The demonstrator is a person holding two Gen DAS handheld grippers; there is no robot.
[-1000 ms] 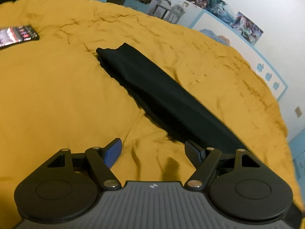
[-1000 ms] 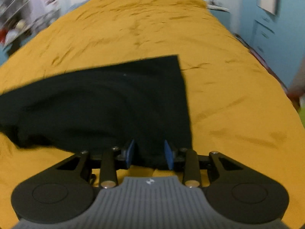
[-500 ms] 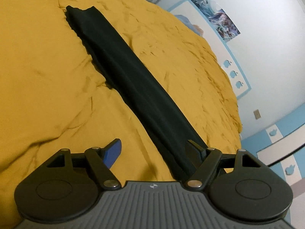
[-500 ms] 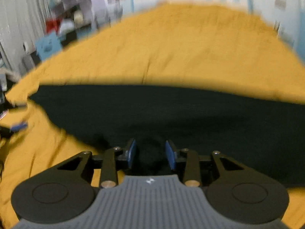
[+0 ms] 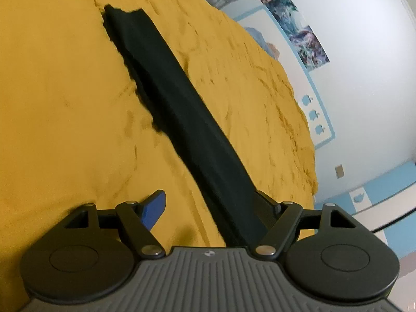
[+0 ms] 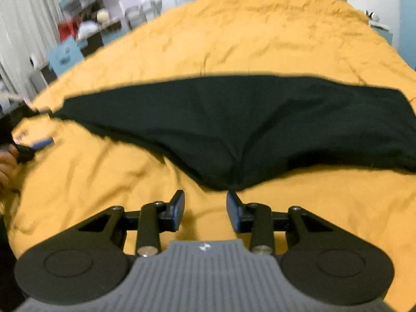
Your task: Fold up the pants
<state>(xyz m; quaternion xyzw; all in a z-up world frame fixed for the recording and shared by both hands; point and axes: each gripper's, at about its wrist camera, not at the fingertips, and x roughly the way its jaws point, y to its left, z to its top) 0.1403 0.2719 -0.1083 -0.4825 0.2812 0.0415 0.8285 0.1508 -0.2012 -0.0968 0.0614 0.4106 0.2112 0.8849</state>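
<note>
Black pants (image 5: 179, 114) lie folded lengthwise as a long strip on the mustard-yellow bedspread (image 5: 59, 109). In the left wrist view the strip runs from the far upper left down between my open fingers, close to the right finger. My left gripper (image 5: 210, 205) is open and holds nothing. In the right wrist view the pants (image 6: 234, 127) stretch across the frame, with a bulge of cloth just ahead of the fingertips. My right gripper (image 6: 205, 202) is open, just short of that edge.
The other gripper's blue-tipped finger (image 6: 41, 143) and a hand show at the left edge of the right wrist view. White wall with posters (image 5: 306, 41) lies beyond the bed. Shelves and blue furniture (image 6: 67, 52) stand past the far side.
My right gripper has pulled back off the pants and opened wider; the cloth edge that sat between its fingers now lies just ahead. My left gripper has swung over the strip's near end.
</note>
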